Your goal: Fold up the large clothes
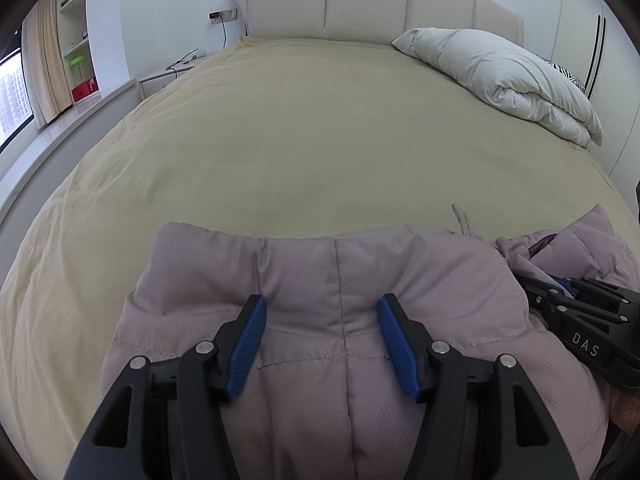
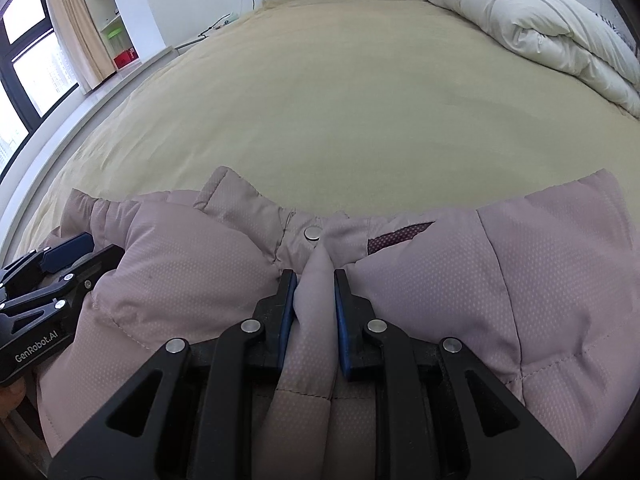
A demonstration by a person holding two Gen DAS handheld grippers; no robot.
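Lying along the near edge of the bed [image 1: 280, 140], with the long axis of the jacket [image 1: 304, 280] running from 9 o'clock to 3 o'clock across both views and its upper hem facing 12 o'clock toward the headboard [image 1: 360, 0]. Straddling a smooth quilted panel with the left gripper [image 1: 322, 312], blue pads [image 1: 248, 344] spread wide apart and holding nothing, the vertical seam passing almost dead centre between them toward 12 o'clock. Pinching a raised ridge of cloth with the right gripper [image 2: 314, 280], fingers drawn in close and clamped on the fold just below the metal snap [image 2: 312, 233] at 12 o'clock. Showing the right gripper at about 3 o'clock in the left view and the left one at about 9 o'clock in the right view, so sitting side by side along the same near edge. Probably needing the left fingers to close on the panel beneath them before any lift, since only one side is being held; judging how thick the stuffing is under those pads is hard from this angle. Resting well apart at 1 to 2 o'clock, the folded duvet [image 1: 508, 80], leaving open sheet toward 12 o'clock for carrying the near edge over.
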